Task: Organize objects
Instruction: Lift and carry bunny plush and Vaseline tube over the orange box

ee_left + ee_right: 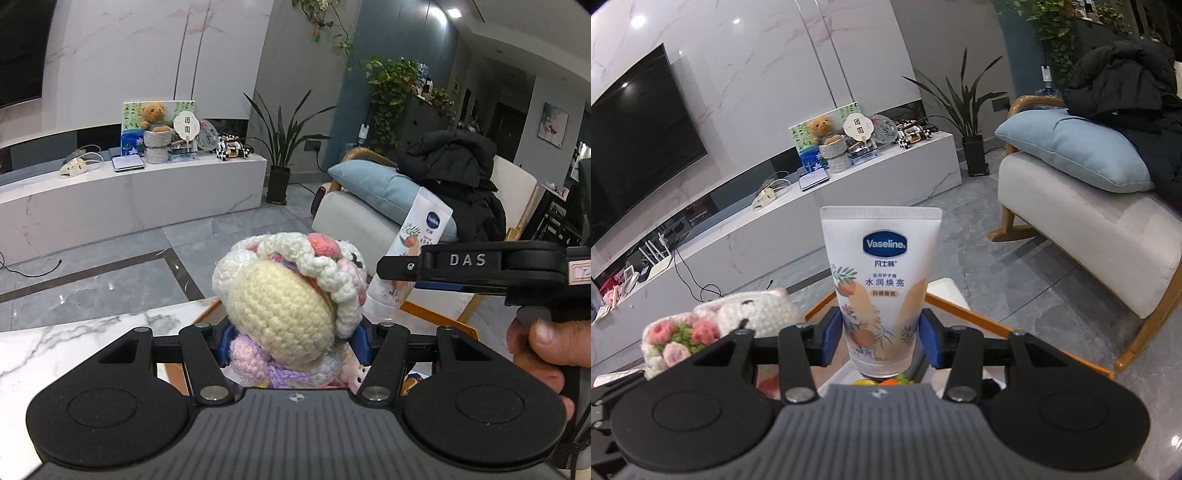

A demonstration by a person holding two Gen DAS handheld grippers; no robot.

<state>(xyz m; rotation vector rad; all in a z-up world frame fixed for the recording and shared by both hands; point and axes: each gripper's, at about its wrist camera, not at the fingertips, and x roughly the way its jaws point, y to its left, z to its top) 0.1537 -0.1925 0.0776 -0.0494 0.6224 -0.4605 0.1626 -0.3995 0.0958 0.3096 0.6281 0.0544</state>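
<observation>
One crocheted doll (pixel 284 306) clamped in left tongs (pixel 295 345), one hand-cream tube (pixel 882 284) (Vaseline) clamped in right tongs (pixel 882 334)

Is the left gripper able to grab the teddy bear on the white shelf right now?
Probably not. The left gripper is already shut on the crochet doll, so its jaws are full. The teddy bear sits far across the room on the white shelf, with open floor between.

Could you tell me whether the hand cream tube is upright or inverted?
Inverted: the hand cream tube stands crimped end up, cap down, clamped in the right gripper.
</observation>
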